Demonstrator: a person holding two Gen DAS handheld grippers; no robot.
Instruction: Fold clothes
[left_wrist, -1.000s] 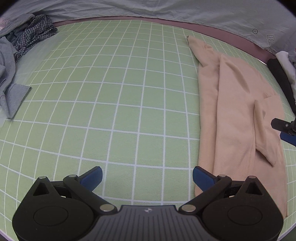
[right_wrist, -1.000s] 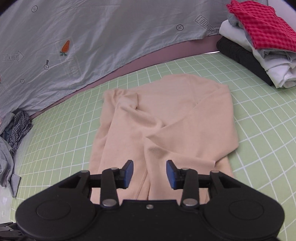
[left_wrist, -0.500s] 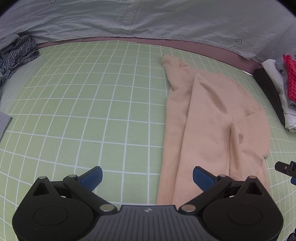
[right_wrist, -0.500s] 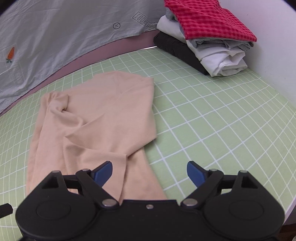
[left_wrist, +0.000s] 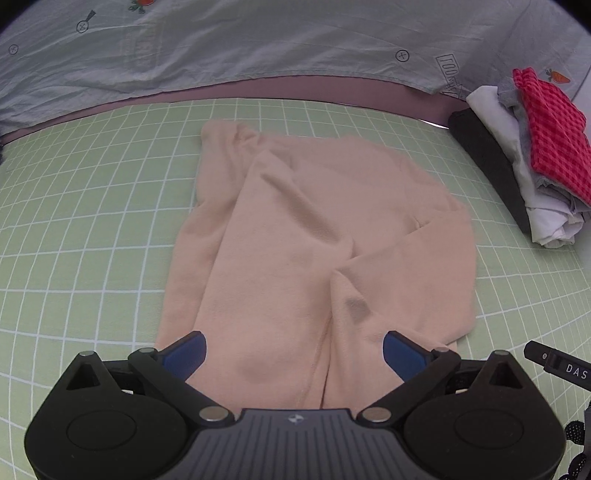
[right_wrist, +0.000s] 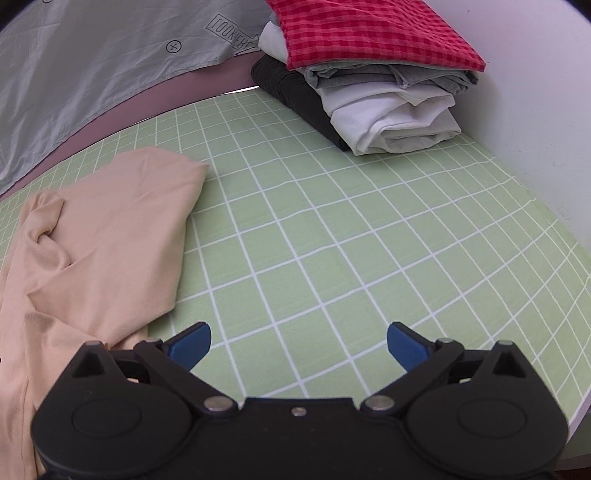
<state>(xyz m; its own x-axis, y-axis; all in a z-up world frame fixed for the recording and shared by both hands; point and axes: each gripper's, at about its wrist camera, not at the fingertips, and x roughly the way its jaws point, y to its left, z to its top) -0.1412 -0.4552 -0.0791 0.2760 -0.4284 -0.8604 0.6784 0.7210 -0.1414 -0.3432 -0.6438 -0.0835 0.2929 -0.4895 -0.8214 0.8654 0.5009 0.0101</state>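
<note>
Surface: light-green mat w/ white grid (right_wrist: 332, 229), grey printed sheet (left_wrist: 258, 40) behind.
Garment: peach long-sleeve knit top (left_wrist: 314, 236) flat on mat, partly folded, wrinkled.
Left gripper (left_wrist: 293, 349): jaws wide, over top's near edge, gripping nothing.
Right gripper (right_wrist: 299, 343): jaws opening, only bare mat between; top just beside its left finger.
Stack: folded clothes, red check on top (right_wrist: 373, 70), far right corner.

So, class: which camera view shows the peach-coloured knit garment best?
The left wrist view: the peach-coloured knit garment lies almost whole and central there. The right wrist view shows only part of it, cut off at the left edge.
</note>
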